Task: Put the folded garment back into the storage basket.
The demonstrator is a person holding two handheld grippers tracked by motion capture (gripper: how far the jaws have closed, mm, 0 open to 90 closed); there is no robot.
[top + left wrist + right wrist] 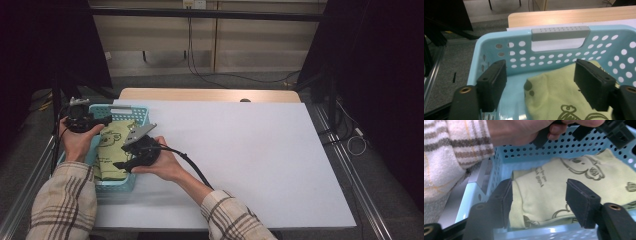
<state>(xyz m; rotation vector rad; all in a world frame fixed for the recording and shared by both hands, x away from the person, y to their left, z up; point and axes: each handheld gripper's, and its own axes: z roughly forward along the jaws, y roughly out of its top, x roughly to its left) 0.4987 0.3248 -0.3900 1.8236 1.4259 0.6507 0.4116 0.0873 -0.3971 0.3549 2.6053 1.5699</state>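
With the folded pale-green printed cloth [114,147] lying in the perforated light-blue plastic basket [131,110] at frame left, both grippers' [103,120] [122,166] spread, empty jaws should lift straight up, snagging nothing.

The basket [131,111] at the left of the high view is pale blue, its walls dotted with round holes, with a grey handle [560,33]. The cloth [113,148] in it is light yellow-green, printed with dark olive cartoon drawings and lettering. Both claws, left [106,120] and right [121,166], are black. The sleeves [62,202] are cream plaid with brown and grey stripes. The bench [240,150] is white, with a light wood far edge.
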